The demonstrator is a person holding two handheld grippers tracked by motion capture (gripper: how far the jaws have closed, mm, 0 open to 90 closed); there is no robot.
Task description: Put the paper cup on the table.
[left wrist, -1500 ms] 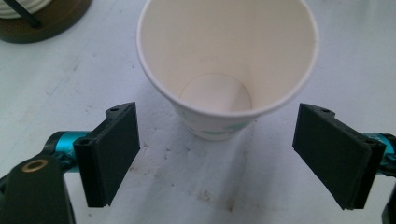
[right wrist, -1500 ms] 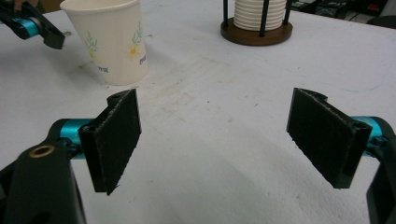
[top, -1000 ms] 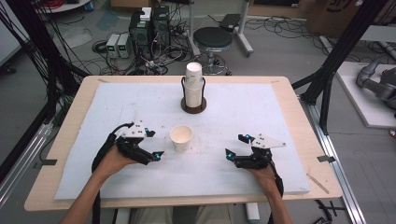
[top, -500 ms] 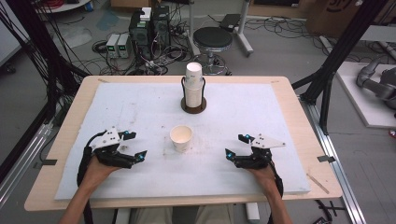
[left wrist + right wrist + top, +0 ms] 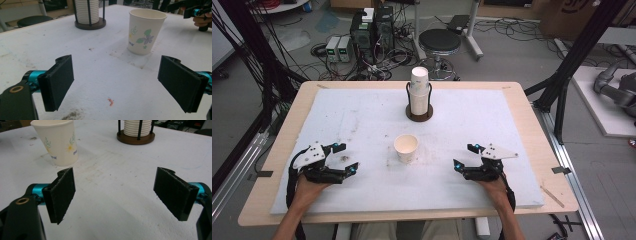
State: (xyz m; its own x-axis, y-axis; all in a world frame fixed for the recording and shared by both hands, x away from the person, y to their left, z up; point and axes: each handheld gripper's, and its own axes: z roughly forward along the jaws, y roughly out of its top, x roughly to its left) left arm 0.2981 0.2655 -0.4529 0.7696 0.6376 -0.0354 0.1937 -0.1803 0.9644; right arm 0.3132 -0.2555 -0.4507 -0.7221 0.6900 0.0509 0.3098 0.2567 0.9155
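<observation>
cables, power boxes and a round stool crowd the floor beyond the wooden table, whose top is covered by a stained white mat. on that mat a single paper cup stands upright and alone near the middle, printed with small flowers as the left gripper view shows, and behind it sits a stack of cups in a dark wire holder, well apart from the loose cup. the left gripper rests low at the near left, its jaws standing wide with nothing between them, and they have just been opening a little further. the right gripper sits at the near right, jaws likewise spread wide and empty. both point roughly toward the cup, neither touching it. judging from this, the cup is light and empty, so a jaw that comes in off-centre or brushes the rim would likely tip it or push it across the mat. squeezing too hard could crumple the thin wall, and a reach that goes too far could knock the holder behind.
</observation>
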